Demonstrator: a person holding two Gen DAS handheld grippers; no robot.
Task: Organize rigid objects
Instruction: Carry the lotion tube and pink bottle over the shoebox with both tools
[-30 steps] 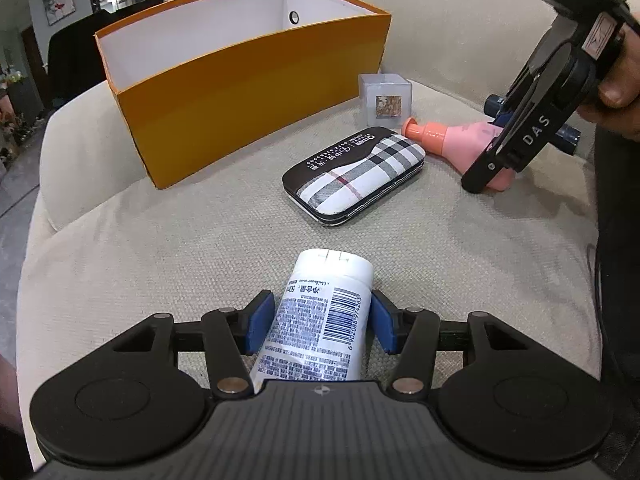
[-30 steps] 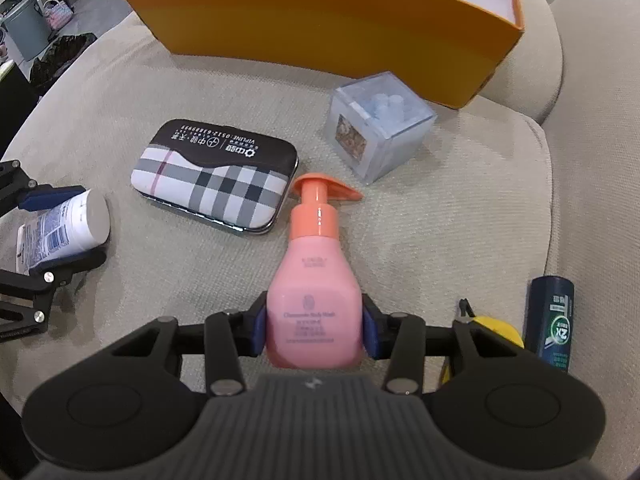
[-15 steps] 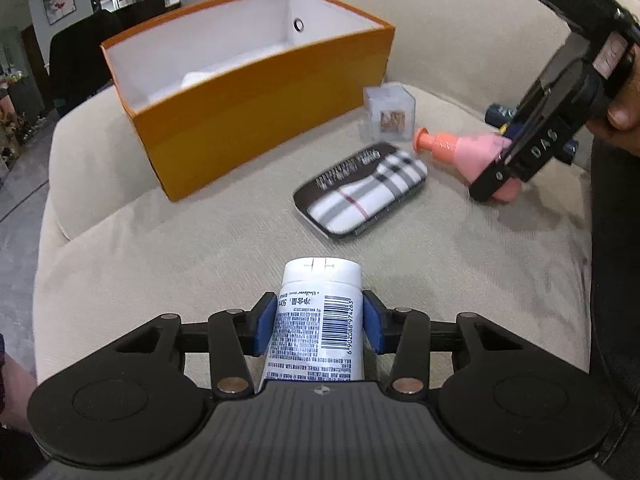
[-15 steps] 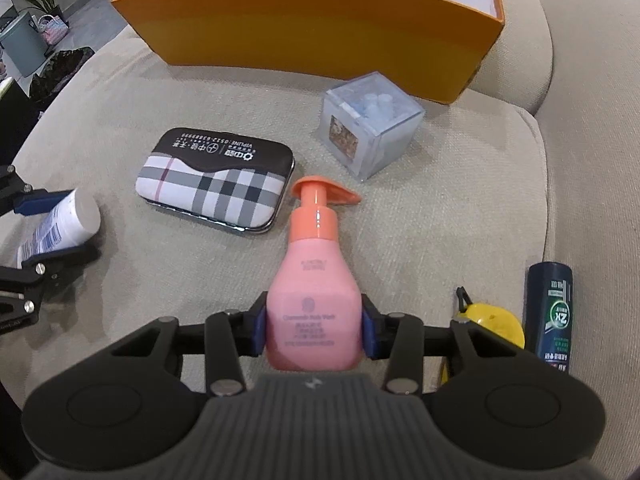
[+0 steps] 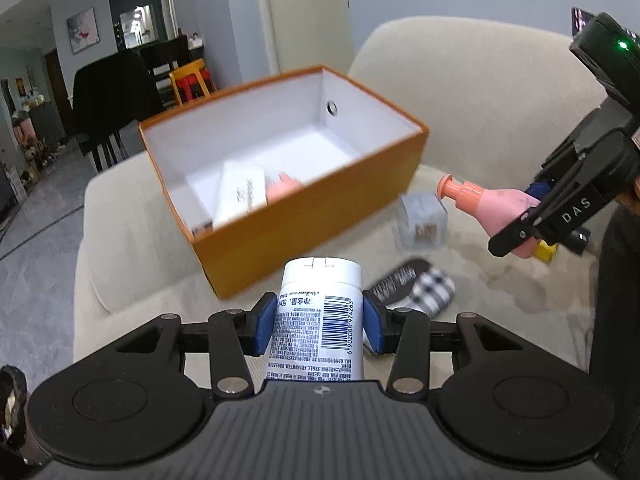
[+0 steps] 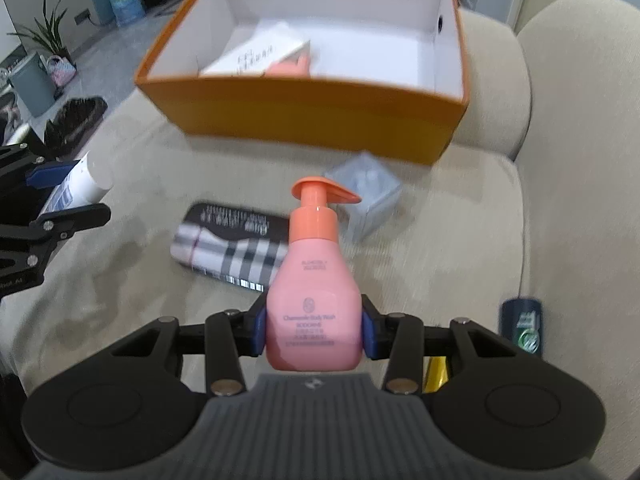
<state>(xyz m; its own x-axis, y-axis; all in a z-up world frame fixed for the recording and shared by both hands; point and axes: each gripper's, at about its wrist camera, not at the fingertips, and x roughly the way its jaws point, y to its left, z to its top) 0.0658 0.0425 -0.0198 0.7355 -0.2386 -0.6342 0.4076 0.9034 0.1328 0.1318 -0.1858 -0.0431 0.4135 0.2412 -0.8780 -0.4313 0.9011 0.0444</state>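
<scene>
While L jaws clench the white tube, R jaws clench the pink pump bottle mid-body.

Two grippers are seen: the left gripper, low in the left wrist frame, and the right gripper, low in the right wrist frame. One white tube is counted and one pink pump bottle. One orange box is seen in the upper middle, with two items inside: one white carton and one pink item. One plaid case, one clear cube, one dark can and one yellow item are counted.
</scene>
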